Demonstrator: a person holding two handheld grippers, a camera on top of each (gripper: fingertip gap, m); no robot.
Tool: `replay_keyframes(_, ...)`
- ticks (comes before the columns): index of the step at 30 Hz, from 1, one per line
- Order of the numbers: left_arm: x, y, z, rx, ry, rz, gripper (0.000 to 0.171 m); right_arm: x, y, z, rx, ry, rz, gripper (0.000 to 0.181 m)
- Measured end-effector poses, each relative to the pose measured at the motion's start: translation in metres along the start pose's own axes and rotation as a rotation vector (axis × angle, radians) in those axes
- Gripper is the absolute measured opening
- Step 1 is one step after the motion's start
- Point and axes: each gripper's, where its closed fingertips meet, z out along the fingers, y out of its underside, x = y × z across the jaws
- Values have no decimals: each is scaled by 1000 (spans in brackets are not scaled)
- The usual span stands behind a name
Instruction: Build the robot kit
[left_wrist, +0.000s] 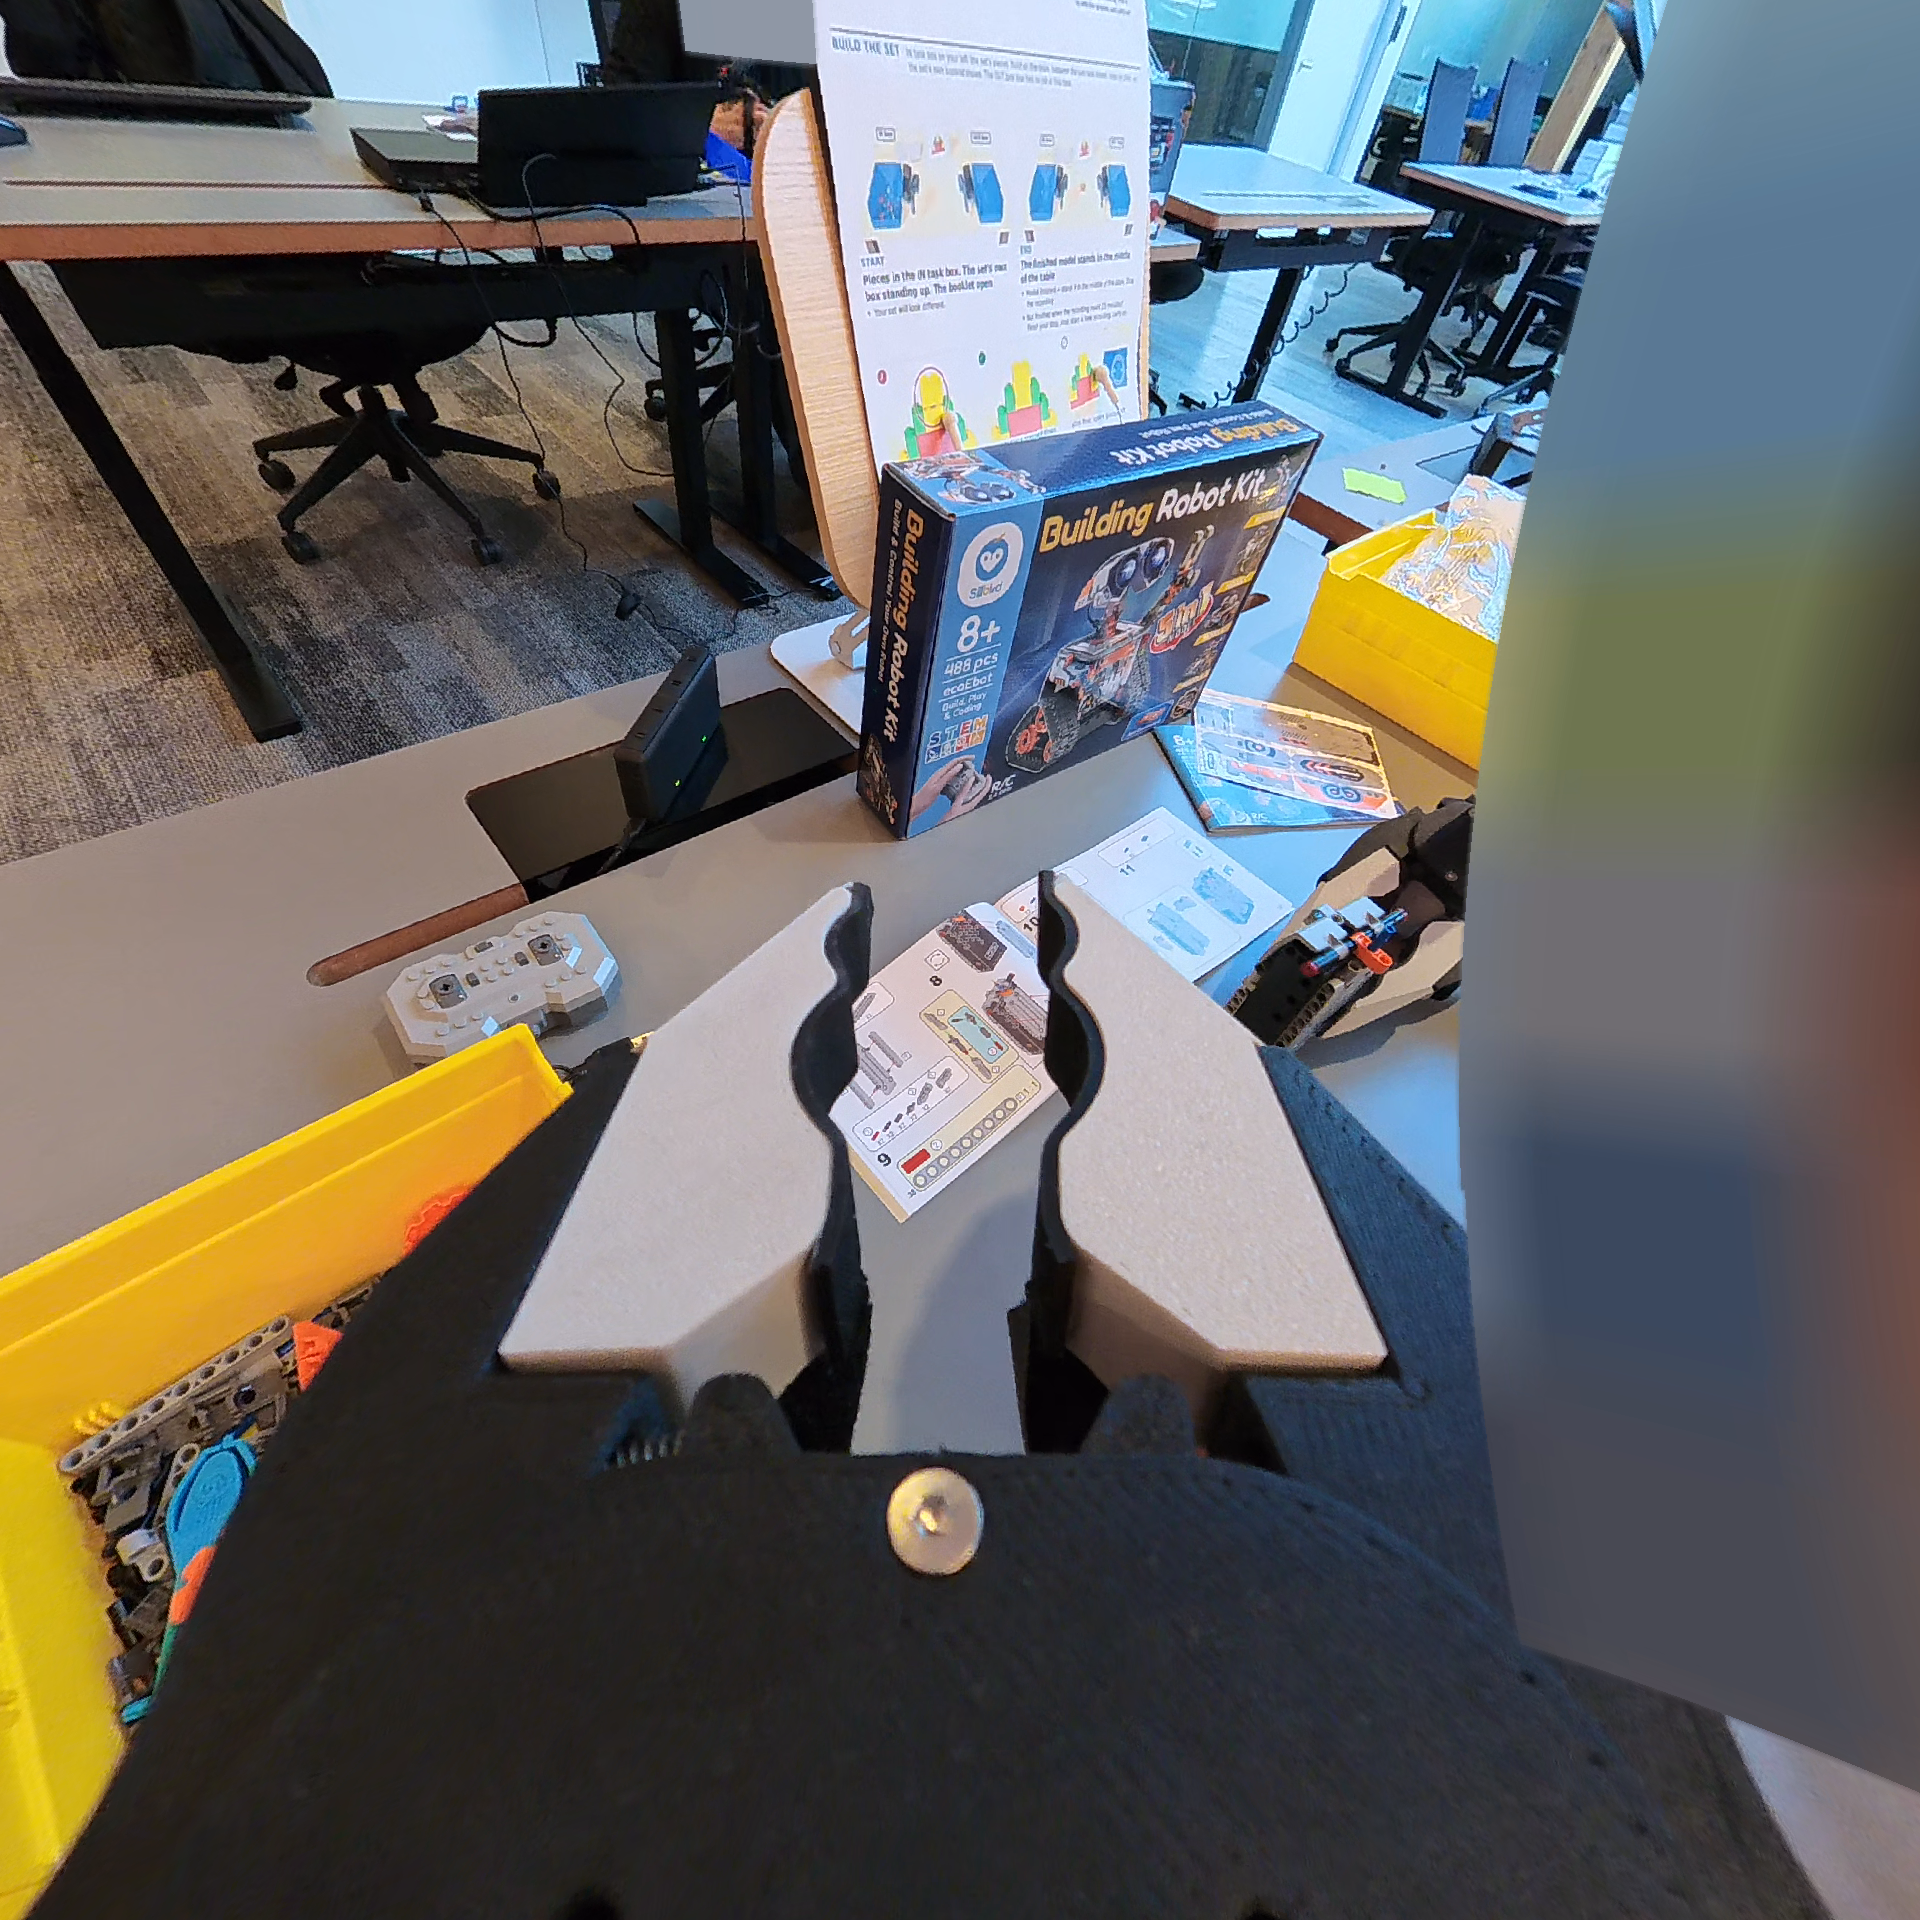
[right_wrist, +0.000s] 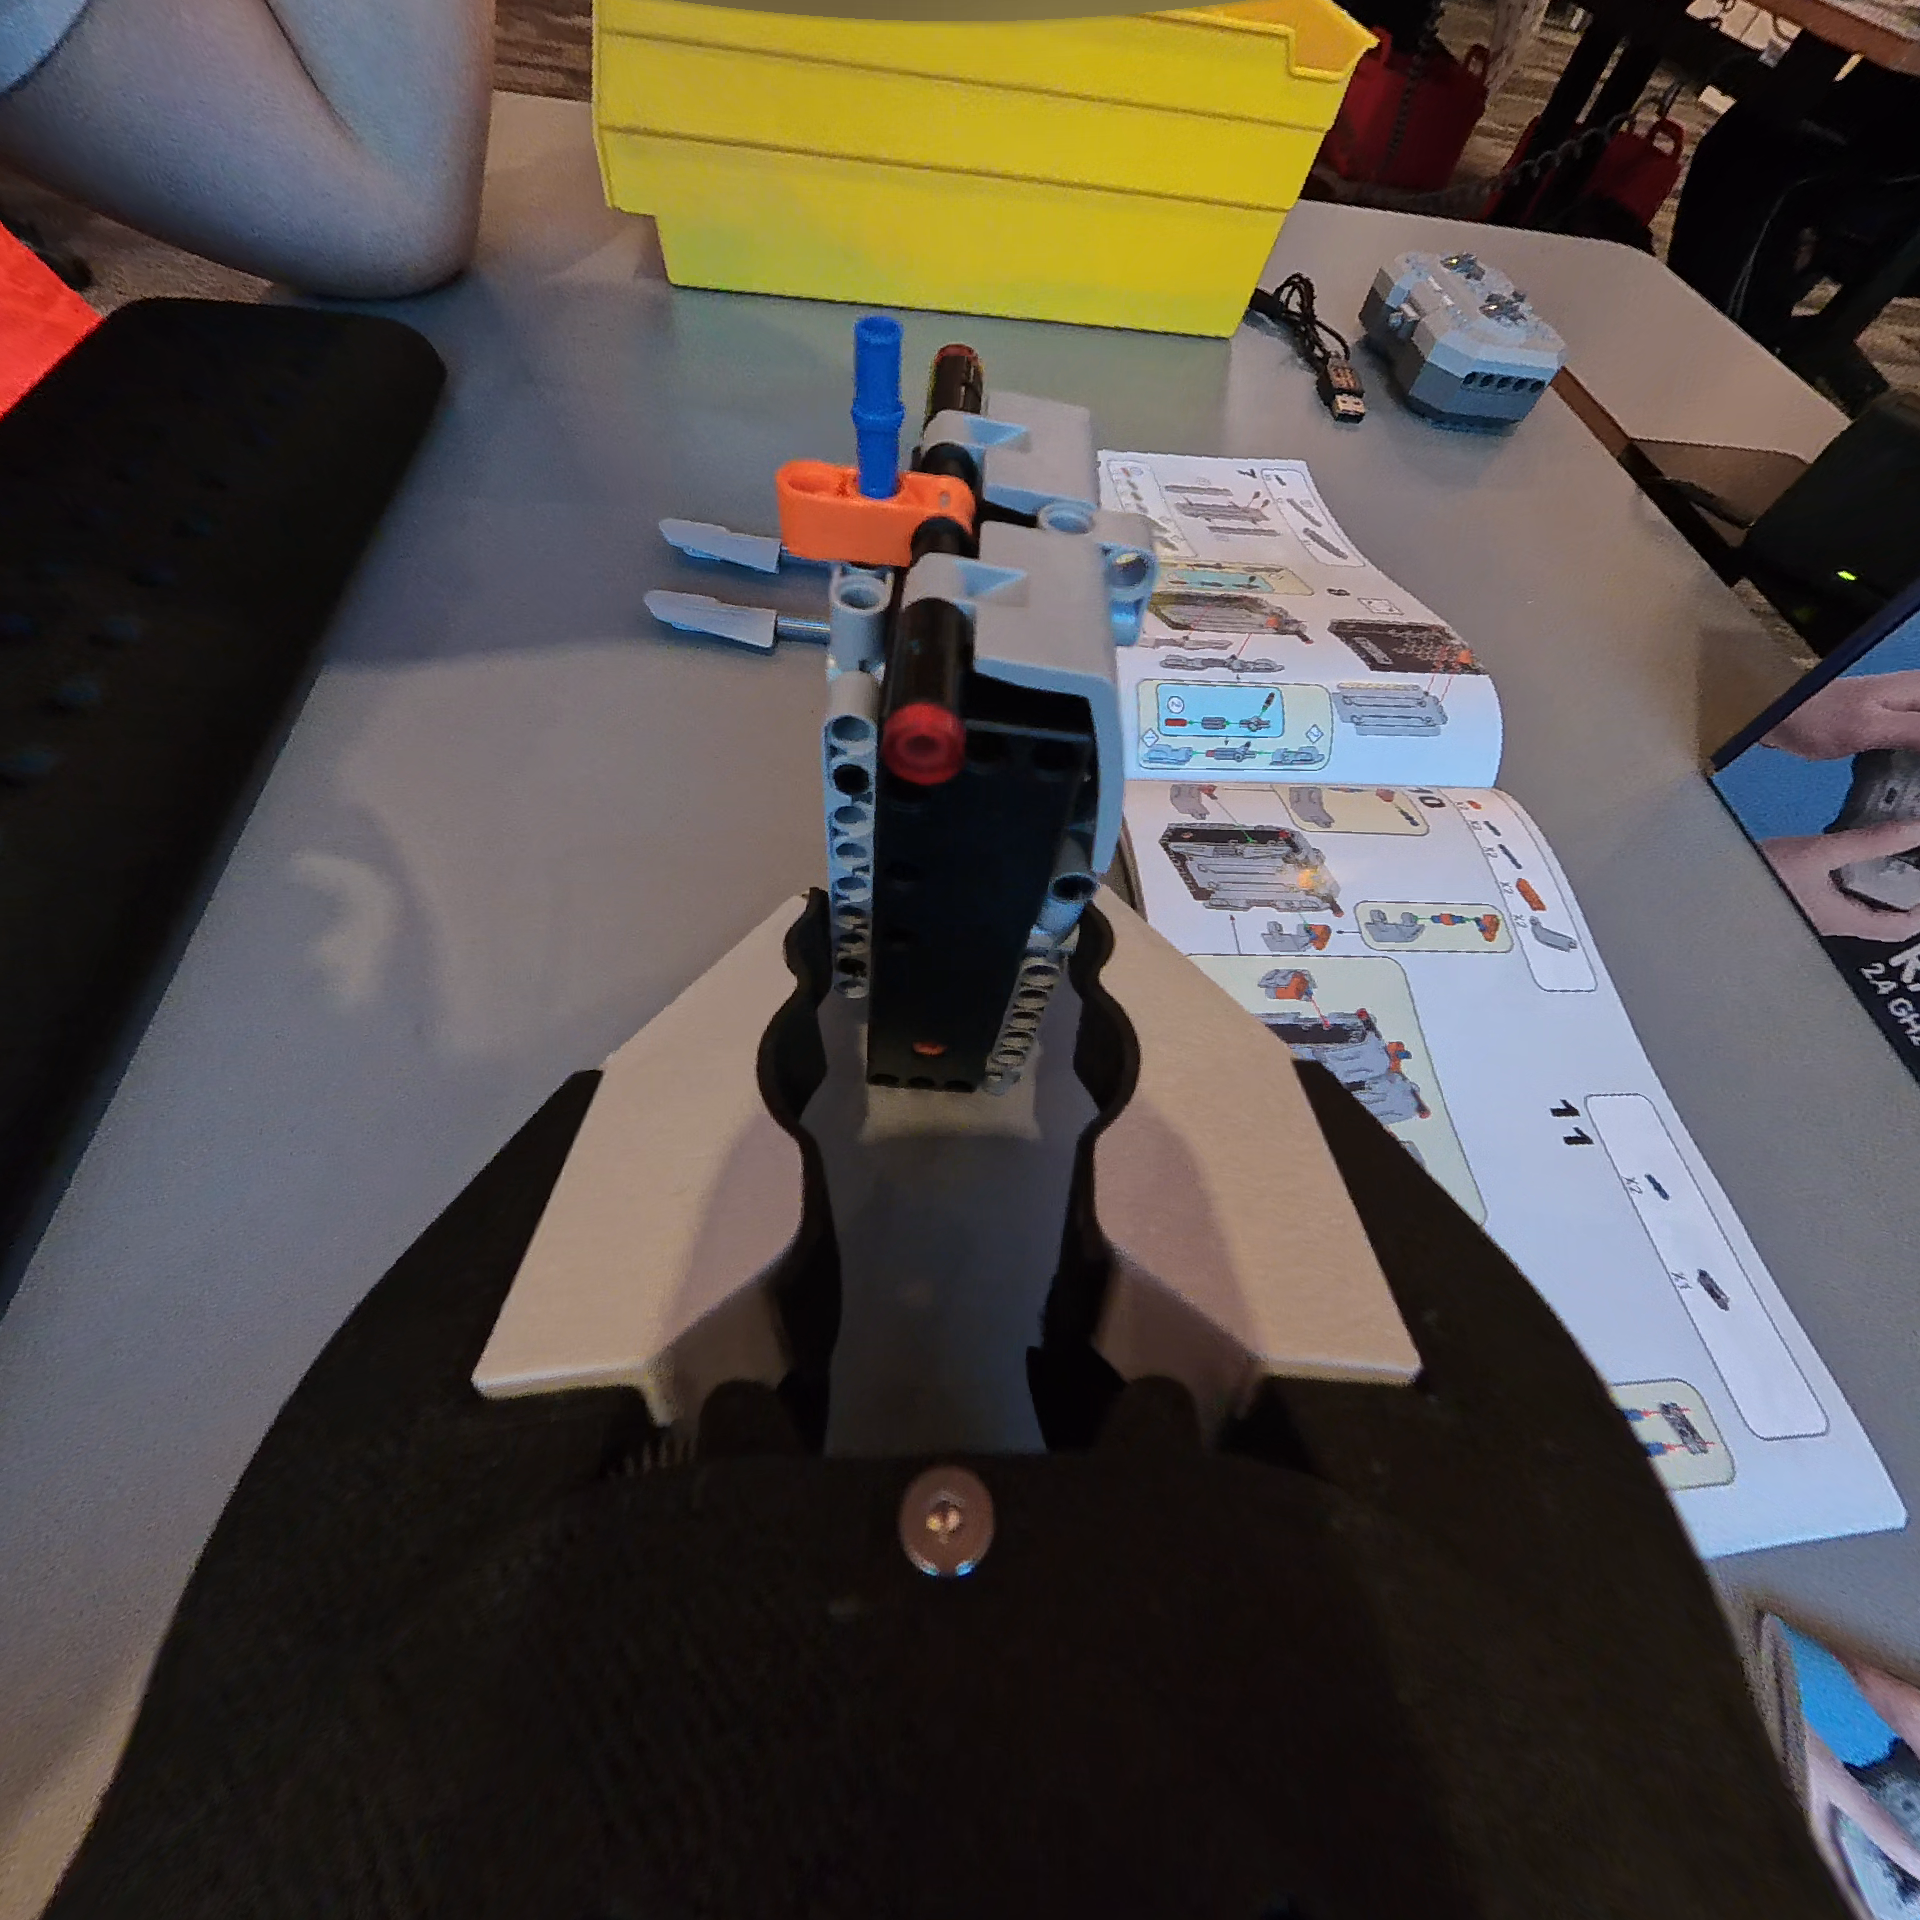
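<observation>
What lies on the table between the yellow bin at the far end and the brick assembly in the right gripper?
In the right wrist view, only bare grey table lies between the yellow bin and the brick assembly that the right gripper holds.

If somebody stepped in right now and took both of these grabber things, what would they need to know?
Left gripper: open, empty, hovering above the open instruction booklet on the grey table.
Right gripper: shut on the brick assembly, gripping its lower end and holding it over the table.
The assembly is partly built: an orange connector with a blue pin sticks out near its far end.
Loose parts lie in the yellow bin beside the left gripper; a second yellow bin stands beyond the assembly.
Kit box stands upright behind the booklet; a grey remote-like unit lies to its left.
</observation>
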Motion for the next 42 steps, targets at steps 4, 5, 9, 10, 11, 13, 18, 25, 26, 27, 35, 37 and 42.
replay_keyframes(4,0,0,0,-3,-1,0,30,-1,0,0,8,-17,9,44)
replay_keyframes(5,0,0,0,-3,-1,0,30,0,0,0,5,-14,5,44)
replay_keyframes(9,-1,1,0,-4,-2,-1,30,3,3,-4,-13,13,-23,47)
replay_keyframes(10,0,0,1,-2,-1,-1,30,3,3,-6,-14,17,-21,47)
replay_keyframes(11,0,0,2,-2,1,-1,30,3,3,-7,-10,15,-16,46)
replay_keyframes(13,0,1,6,-14,2,-1,30,2,0,-9,12,4,-2,44)
replay_keyframes(18,2,4,17,-43,9,7,30,2,1,-10,7,14,-10,43)
replay_keyframes(25,4,9,27,-76,9,15,30,1,1,-10,7,17,-15,43)
replay_keyframes(26,3,9,27,-79,8,15,30,1,1,-10,8,16,-14,43)
replay_keyframes(27,3,9,28,-80,8,14,30,1,1,-10,9,15,-14,42)
replay_keyframes(35,2,9,28,-82,4,13,30,1,1,-10,7,16,-22,43)
replay_keyframes(37,3,9,28,-82,4,14,30,1,1,-10,7,15,-22,43)
replay_keyframes(42,3,9,29,-82,3,16,30,0,1,-10,8,15,-24,43)
